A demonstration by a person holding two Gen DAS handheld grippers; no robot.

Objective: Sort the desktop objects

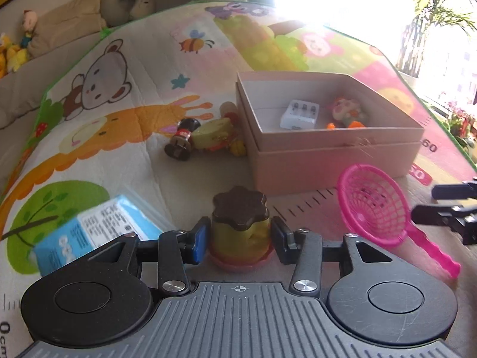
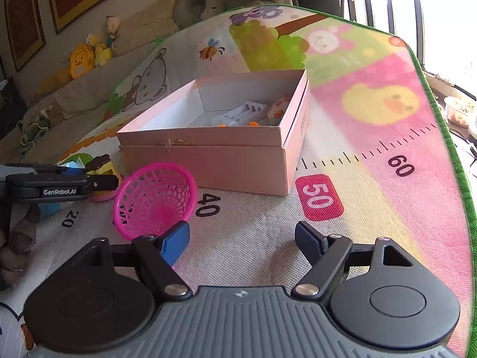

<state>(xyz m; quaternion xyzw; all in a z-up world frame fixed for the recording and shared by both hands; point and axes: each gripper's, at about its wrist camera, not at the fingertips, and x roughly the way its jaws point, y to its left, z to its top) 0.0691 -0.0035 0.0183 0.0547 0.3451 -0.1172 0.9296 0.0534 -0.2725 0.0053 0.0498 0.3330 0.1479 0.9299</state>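
A small yellow tub with a dark flower-shaped lid (image 1: 238, 223) is clamped between the pads of the left hand-held gripper (image 1: 238, 238), just above the play mat (image 1: 184, 173). The right hand-held gripper (image 2: 242, 240) is held spread and empty, with a pink toy strainer (image 2: 155, 201) just beside its left finger. Beyond both, an open pink box (image 1: 328, 146) is seen, with a white charger (image 1: 299, 115) and a toy figure (image 1: 347, 112) inside

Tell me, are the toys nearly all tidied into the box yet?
Not yet. Two things already lie in the pink box: a white battery charger and a small doll. The left gripper has a yellow toy pot between its fingers. Left on the mat: the pink net scoop, blue packet, black-haired figure and yellow toy. The right gripper is open, empty.
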